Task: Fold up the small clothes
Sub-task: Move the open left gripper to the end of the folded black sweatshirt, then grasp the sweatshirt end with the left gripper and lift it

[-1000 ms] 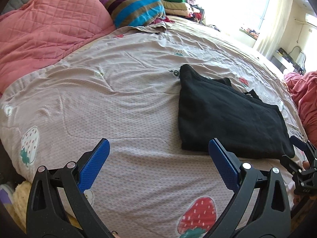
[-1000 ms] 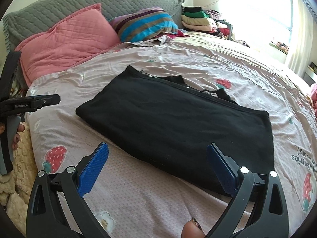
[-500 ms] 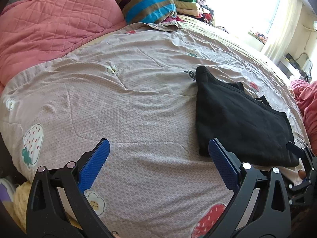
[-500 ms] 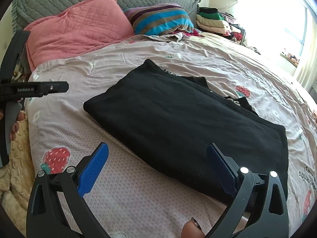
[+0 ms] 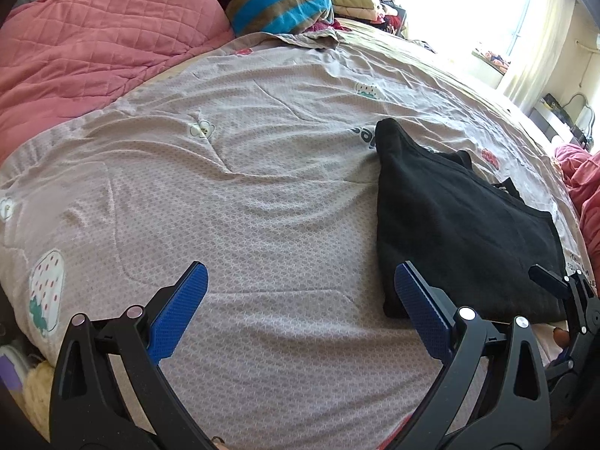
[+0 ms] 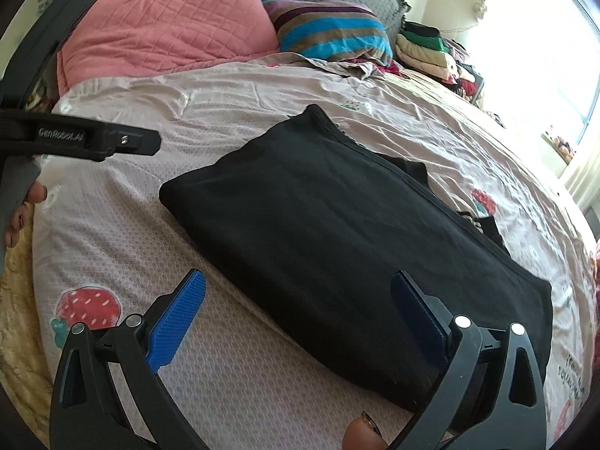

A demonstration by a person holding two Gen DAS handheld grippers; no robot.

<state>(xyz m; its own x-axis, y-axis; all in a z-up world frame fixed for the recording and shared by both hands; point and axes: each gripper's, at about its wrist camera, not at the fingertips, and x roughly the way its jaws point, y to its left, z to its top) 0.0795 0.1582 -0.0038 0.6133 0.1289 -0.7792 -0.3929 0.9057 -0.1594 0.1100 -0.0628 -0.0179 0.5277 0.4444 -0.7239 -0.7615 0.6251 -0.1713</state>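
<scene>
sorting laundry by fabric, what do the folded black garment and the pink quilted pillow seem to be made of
Folded black garment: looks like a soft matte knit, perhaps cotton jersey; no sheen, limp rounded fold edges. Pink quilted pillow: stitched woven cover over padding, matte; diamond seams puff up between the stitch lines. Exact fibres cannot be told.

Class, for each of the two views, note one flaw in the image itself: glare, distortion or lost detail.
Left wrist view: the window is blown out to white, and the fisheye bows the bed into a dome. Right wrist view: the black garment shows almost no fold detail, and the corners vignette dark.
</scene>
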